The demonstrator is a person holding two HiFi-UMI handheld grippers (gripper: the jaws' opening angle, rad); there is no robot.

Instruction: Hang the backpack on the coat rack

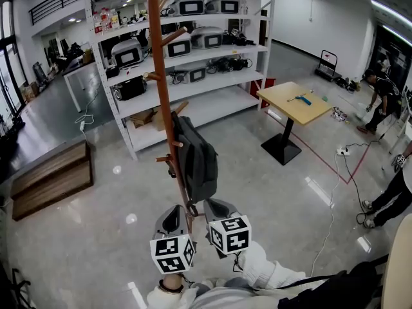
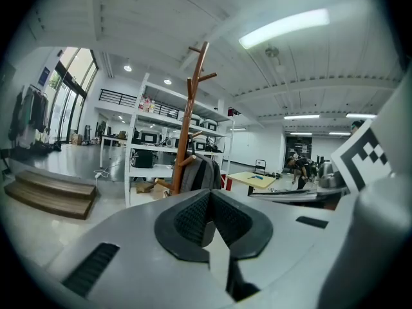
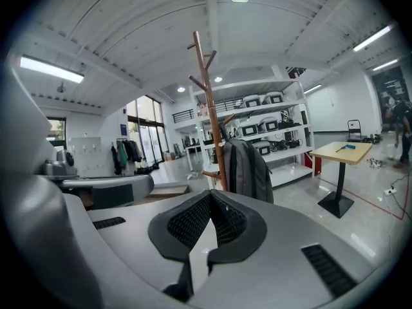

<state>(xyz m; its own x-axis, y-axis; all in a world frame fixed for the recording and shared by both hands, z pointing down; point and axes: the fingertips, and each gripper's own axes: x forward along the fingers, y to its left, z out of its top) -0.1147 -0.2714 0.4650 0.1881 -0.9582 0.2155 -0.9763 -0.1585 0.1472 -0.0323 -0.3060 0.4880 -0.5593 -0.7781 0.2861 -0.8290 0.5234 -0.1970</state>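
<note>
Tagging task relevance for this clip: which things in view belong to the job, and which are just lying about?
Job: backpack, hanging on the coat rack; left gripper and right gripper, both shut, empty.
Lying about: shelving unit, yellow table, wooden steps, power strip.

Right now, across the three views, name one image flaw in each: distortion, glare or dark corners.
Head view: fisheye bows the brown wooden coat rack and white metal shelving; lights glare off the glossy grey floor. Left gripper view: black corners; the ceiling strip light is blown out. Right gripper view: black corners too; ceiling beams curve, yet the grey backpack reads sharp.
</note>
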